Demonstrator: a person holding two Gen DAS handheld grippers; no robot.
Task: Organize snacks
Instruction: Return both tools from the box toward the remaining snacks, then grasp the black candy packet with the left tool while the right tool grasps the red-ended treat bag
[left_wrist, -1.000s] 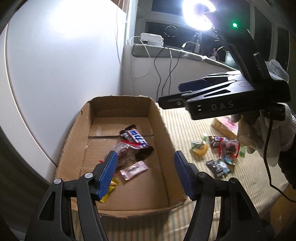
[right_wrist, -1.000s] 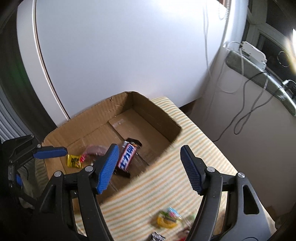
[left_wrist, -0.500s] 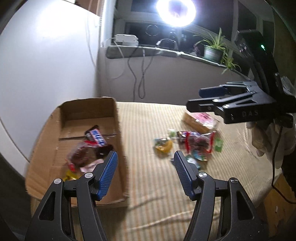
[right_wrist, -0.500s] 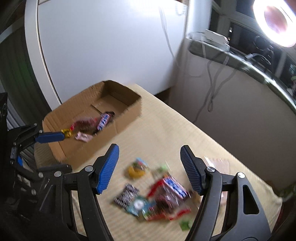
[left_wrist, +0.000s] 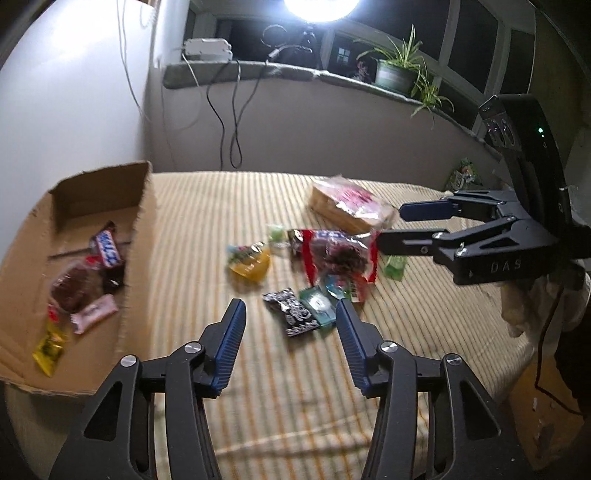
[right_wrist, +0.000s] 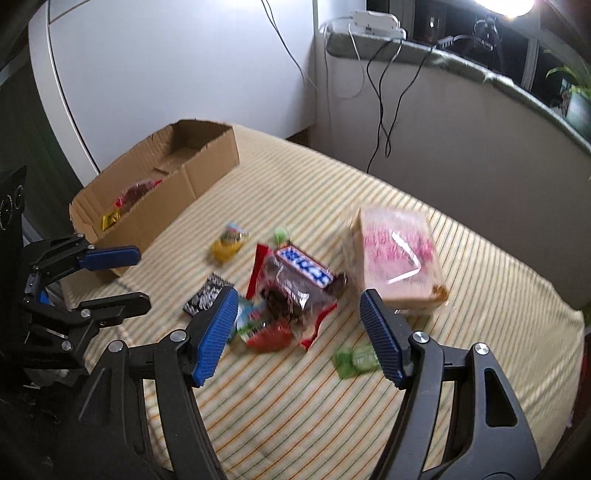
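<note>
A table covered with a yellow striped cloth (left_wrist: 207, 221) is seen from two hand-held tongs, and the cardboard box (left_wrist: 142, 206) at its left end serves as the landmark. Inside the box a blue-and-white chocolate bar (left_wrist: 107, 248), a dark wrapped snack, a pink sweet (left_wrist: 94, 314) and a yellow sweet (left_wrist: 48, 347) are seen lying on its floor. A strip of bare cloth is left open just to the right of the box's long wall. Further right of the box, well apart from it, a loose heap of snacks is gathered: a yellow pouch (right_wrist: 227, 243), a black-and-white packet (left_wrist: 291, 314), a red-edged clear bag (left_wrist: 338, 254) with a second blue-and-white bar (right_wrist: 304, 267) on top, and a green sweet (right_wrist: 356, 360) on the side away from the box. Beyond the heap, furthest from the box, a pink-printed pack (right_wrist: 397, 254) is placed near the table's far edge. The left gripper (left_wrist: 290, 325) is held above the cloth between box and heap; its jaws have just been closing to a moderate gap, and nothing is gripped between them. The right gripper (right_wrist: 297, 308) is held over the heap with jaws set wide, and nothing is gripped there either. Open cloth is left at the near edge.
</note>
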